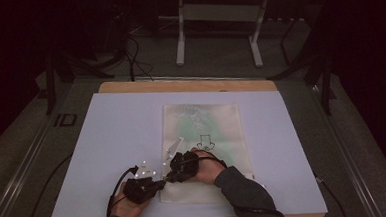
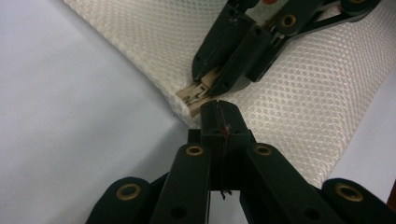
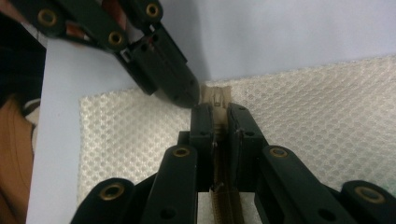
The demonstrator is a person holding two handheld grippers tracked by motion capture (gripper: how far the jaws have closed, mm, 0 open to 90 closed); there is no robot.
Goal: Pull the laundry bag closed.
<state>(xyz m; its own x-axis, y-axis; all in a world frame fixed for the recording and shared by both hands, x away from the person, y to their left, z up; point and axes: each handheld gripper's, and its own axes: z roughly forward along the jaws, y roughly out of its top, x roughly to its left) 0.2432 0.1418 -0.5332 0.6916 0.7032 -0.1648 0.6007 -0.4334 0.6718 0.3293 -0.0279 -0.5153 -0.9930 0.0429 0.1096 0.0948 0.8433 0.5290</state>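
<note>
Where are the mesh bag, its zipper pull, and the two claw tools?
mesh bag (image 1: 202,125), high view, middle of its cloth
zipper pull (image 3: 215,96), right gripper view, its beige end
left gripper (image 2: 218,108), left gripper view, tips
right gripper (image 3: 218,111), right gripper view, tips

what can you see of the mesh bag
The bag is flat, cream-white, of honeycomb mesh fabric, with a faint green tint and a small black drawing on top. It lies on the pale mat, long side running away from the person. A beige zip slider sits at its near left corner; the right claw is shut on it.

Mesh pouch (image 1: 202,138) lies on the board (image 1: 112,142), right of centre, near edge.
</note>
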